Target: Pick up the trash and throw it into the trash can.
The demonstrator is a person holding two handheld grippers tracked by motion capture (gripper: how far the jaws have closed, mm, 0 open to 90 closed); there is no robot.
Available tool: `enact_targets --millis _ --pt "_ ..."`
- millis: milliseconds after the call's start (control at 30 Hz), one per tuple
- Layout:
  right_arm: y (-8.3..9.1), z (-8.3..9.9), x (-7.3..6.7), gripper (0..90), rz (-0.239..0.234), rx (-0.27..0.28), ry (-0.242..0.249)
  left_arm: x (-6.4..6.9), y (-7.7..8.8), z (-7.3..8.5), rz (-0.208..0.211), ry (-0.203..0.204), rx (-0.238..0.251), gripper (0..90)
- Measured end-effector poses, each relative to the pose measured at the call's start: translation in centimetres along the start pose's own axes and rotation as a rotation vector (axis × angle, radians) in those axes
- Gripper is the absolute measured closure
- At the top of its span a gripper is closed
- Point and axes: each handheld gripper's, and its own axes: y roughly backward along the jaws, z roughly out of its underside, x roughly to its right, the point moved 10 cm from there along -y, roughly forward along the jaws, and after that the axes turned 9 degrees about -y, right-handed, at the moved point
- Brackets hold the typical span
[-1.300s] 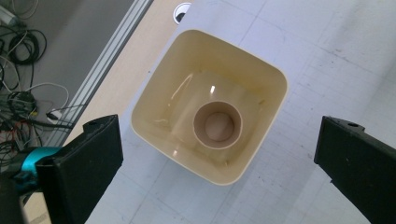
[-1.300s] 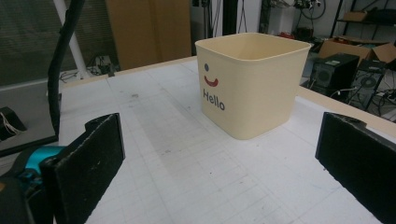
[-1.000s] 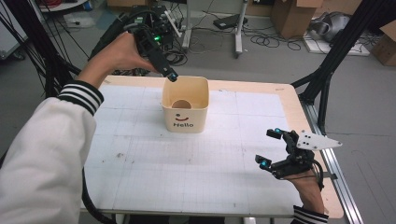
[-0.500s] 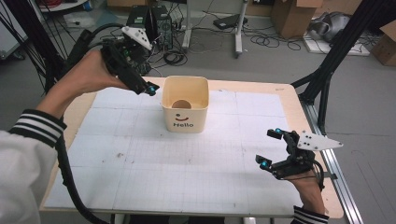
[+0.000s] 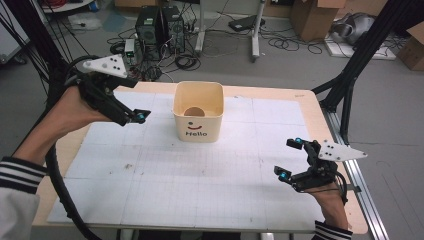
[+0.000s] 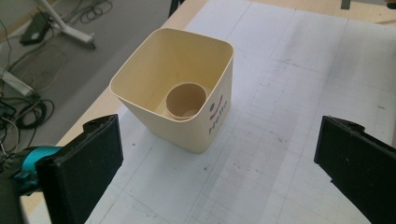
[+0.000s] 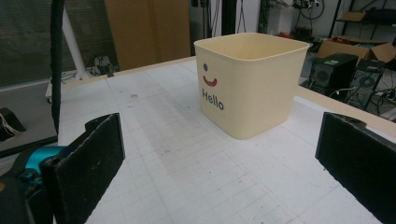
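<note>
Change shows first in the high view: the left tongs [image 5: 136,118], which one second ago hung just over the rim of the cream plastic square tub [image 5: 198,117] with the word "Hello" on its front, are now pulled back to the left of it and hold nothing. A small tan paper cup [image 5: 193,111] stands inside the tub, on its bottom. I judge that the drop into the tub is finished and the left hand is leaving. The right tongs [image 5: 290,159] hover in the same spot as before, near the right edge of the white gridded tabletop [image 5: 165,190], well apart from the tub, with the jaws spread.

From the left gripper view, the two black jaws stand wide apart at the bottom corners, with nothing between them. Beyond them, the tub [image 6: 180,95] is seen from above and at a slant, and the cup [image 6: 186,100] sits upright against the wall that carries the print.

From the right gripper view, the jaws are also wide and empty. The tub [image 7: 250,88] stands ahead on the tabletop [image 7: 187,177], with its smiling face turned to this camera, and its wall hides what is inside.
</note>
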Motion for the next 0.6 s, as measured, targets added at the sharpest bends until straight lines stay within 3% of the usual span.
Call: enact_targets --millis 100,267,533,600 --pt "0.1 0.0 0.1 0.2 0.003 0.002 0.001 0.7 0.4 0.9 -0.01 -0.009 0.038 1.7" --pt "0.1 0.0 0.0 0.2 0.003 0.0 -0.001 1.5 1.1 2.9 -0.017 0.018 0.085 1.7" --pt "0.2 -0.1 0.1 0.2 0.008 0.005 0.001 3.1 2.0 5.6 -0.04 0.062 0.224 1.7" --pt "0.2 -0.1 0.1 0.2 0.007 0.003 0.005 3.4 2.0 6.5 -0.052 0.076 0.235 1.7"
